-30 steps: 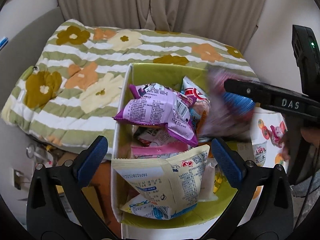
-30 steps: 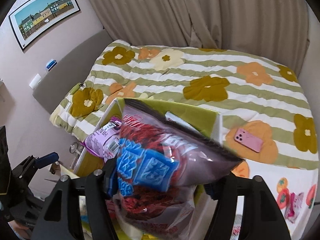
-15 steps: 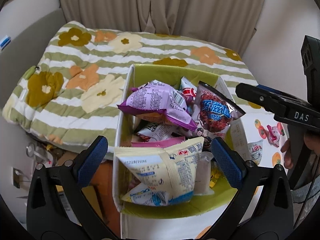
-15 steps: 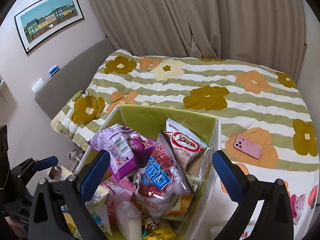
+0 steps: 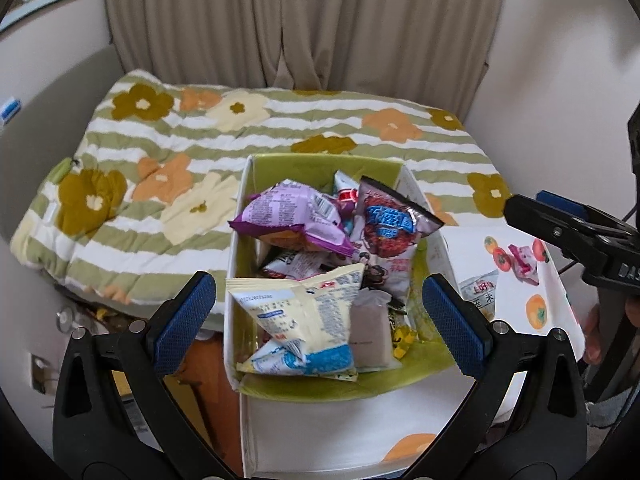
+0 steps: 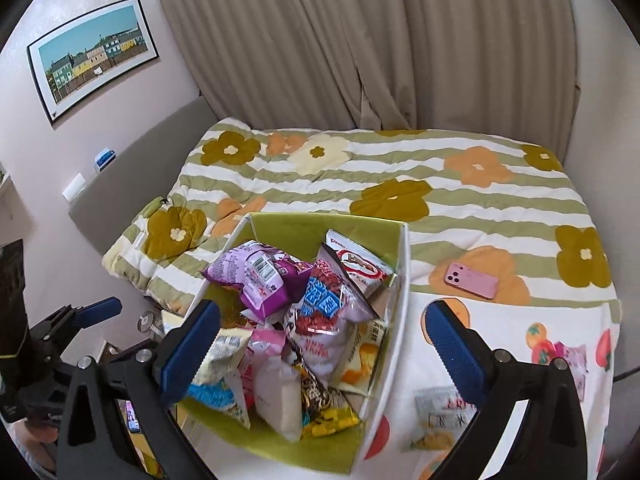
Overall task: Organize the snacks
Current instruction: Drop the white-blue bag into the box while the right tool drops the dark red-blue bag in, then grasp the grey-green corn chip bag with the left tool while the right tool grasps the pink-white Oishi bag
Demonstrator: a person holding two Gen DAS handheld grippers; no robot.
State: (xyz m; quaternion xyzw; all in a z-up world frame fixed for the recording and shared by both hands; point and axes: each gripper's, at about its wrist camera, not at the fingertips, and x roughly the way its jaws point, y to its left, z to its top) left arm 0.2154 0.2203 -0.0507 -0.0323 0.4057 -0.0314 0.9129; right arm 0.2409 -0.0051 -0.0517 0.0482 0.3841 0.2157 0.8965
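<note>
A box with a green lining (image 5: 320, 164) (image 6: 304, 224) stands on a white fruit-print cloth and holds several snack bags. A red-and-blue bag (image 5: 390, 224) (image 6: 326, 304) leans at its right side, beside a purple bag (image 5: 292, 216) (image 6: 260, 276). A pale yellow bag (image 5: 304, 312) lies at the front. My left gripper (image 5: 320, 320) is open and empty above the box's near end. My right gripper (image 6: 324, 348) is open and empty over the box's right wall; it also shows from the side in the left wrist view (image 5: 568, 232).
A clear snack packet (image 6: 444, 412) (image 5: 480, 296) and a small pink packet (image 5: 524, 264) (image 6: 576, 360) lie on the cloth right of the box. A pink phone (image 6: 472, 280) lies on the flowered quilt (image 5: 200, 152). Curtains hang behind the bed.
My right gripper opened and let go of the red-and-blue bag, which now rests in the box. The gripper then drew back and up. The left gripper rose slightly.
</note>
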